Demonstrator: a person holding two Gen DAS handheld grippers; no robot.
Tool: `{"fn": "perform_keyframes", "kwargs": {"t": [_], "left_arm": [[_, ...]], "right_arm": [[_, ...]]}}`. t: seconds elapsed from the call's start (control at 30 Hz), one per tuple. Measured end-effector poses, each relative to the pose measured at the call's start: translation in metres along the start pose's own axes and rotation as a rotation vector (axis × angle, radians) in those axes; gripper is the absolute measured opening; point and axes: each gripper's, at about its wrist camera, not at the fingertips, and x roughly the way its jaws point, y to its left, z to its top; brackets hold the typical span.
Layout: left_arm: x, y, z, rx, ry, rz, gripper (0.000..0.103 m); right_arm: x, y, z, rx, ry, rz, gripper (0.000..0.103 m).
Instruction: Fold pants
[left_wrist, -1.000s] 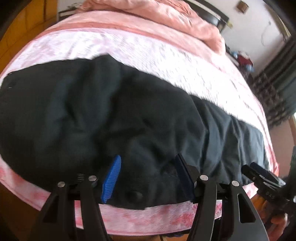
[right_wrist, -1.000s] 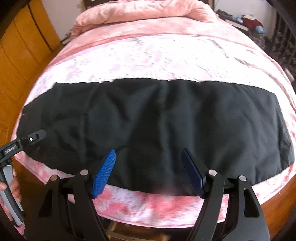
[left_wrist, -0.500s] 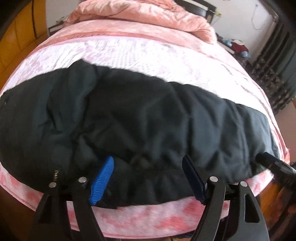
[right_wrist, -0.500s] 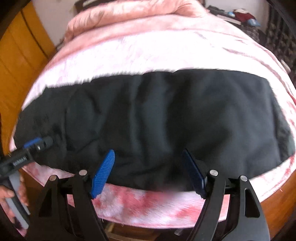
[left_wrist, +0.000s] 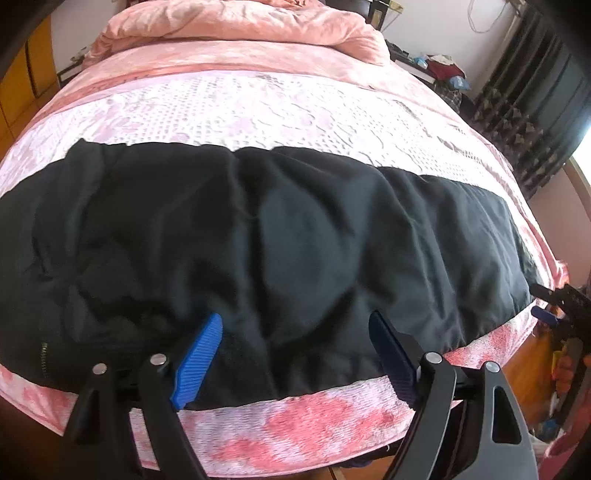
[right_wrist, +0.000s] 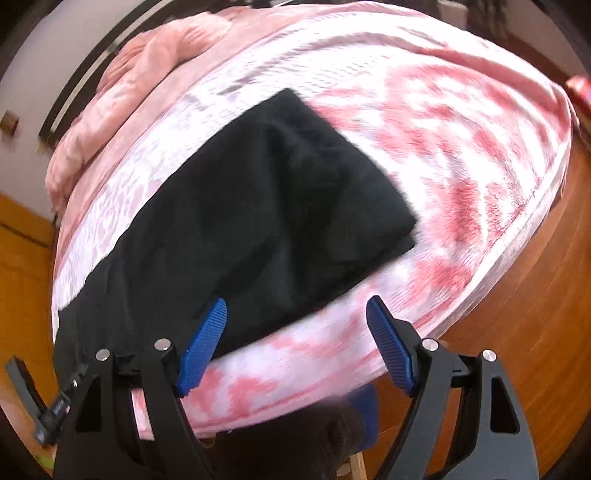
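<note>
Right wrist alone shows the black fabric pants' (right_wrist: 258, 206) hem end; the left gripper (left_wrist: 295, 354) is opening emptily, and the right gripper (right_wrist: 295, 347) gapes wide, empty too.

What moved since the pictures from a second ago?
The right gripper swung along the bed's edge to the leg end of the black pants, its view rolling. The left gripper, fingers opening with nothing between them, slid toward the pants' middle. The pants stayed flat on the pink bedspread.
</note>
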Motion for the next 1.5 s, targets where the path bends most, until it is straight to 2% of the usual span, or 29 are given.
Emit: {"fn": "perform_keyframes", "kwargs": {"t": [0.2, 0.3, 0.37, 0.43, 0.57, 0.67, 0.77, 0.83, 0.87, 0.93, 0.97, 1.03, 1.17, 1.3, 1.5], "left_arm": [[0.016, -0.005, 0.003, -0.006, 0.029, 0.017, 0.085], [0.019, -0.002, 0.002, -0.006, 0.033, 0.022, 0.086], [0.021, -0.003, 0.001, 0.002, 0.036, 0.029, 0.088], [0.02, -0.005, 0.001, 0.004, 0.034, 0.037, 0.088], [0.015, -0.01, 0.005, -0.006, 0.009, 0.009, 0.088], [0.008, -0.012, 0.006, -0.001, -0.014, 0.001, 0.088], [0.0, -0.011, 0.008, -0.003, -0.063, 0.015, 0.088], [0.005, -0.008, 0.008, -0.002, -0.056, 0.03, 0.088], [0.016, -0.005, 0.006, -0.012, -0.013, 0.039, 0.088], [0.034, 0.003, 0.002, -0.03, 0.041, 0.023, 0.088], [0.04, 0.003, 0.0, -0.008, 0.035, 0.03, 0.088], [0.039, 0.002, 0.0, 0.002, 0.037, 0.029, 0.089], [0.022, 0.019, 0.009, -0.11, 0.024, -0.053, 0.086], [-0.012, 0.034, 0.012, -0.126, -0.06, -0.054, 0.086], [-0.058, 0.062, 0.006, -0.13, -0.151, 0.005, 0.087]], "right_arm": [[0.019, -0.011, 0.015, 0.036, 0.0, 0.028, 0.075], [0.015, -0.011, 0.021, 0.042, -0.036, 0.037, 0.055], [0.009, -0.013, 0.023, 0.035, -0.069, 0.08, 0.029], [0.005, -0.017, 0.026, 0.029, -0.08, 0.14, 0.023], [-0.001, -0.012, 0.026, 0.003, -0.098, 0.16, 0.014], [-0.022, -0.009, 0.037, 0.014, -0.148, 0.242, 0.012], [-0.05, -0.002, 0.043, -0.008, -0.223, 0.253, 0.011], [-0.054, -0.003, 0.044, -0.011, -0.248, 0.189, 0.011], [-0.047, -0.005, 0.046, -0.005, -0.237, 0.143, 0.011], [-0.02, -0.015, 0.044, 0.006, -0.158, 0.047, 0.011], [-0.007, -0.02, 0.042, 0.016, -0.122, 0.013, 0.011], [0.007, -0.028, 0.035, 0.046, -0.095, 0.002, 0.011], [-0.016, -0.016, 0.034, 0.03, -0.159, 0.033, 0.011], [-0.059, 0.024, 0.034, -0.054, -0.246, 0.099, 0.011], [-0.104, 0.124, 0.023, -0.289, -0.338, 0.213, 0.011]]}}
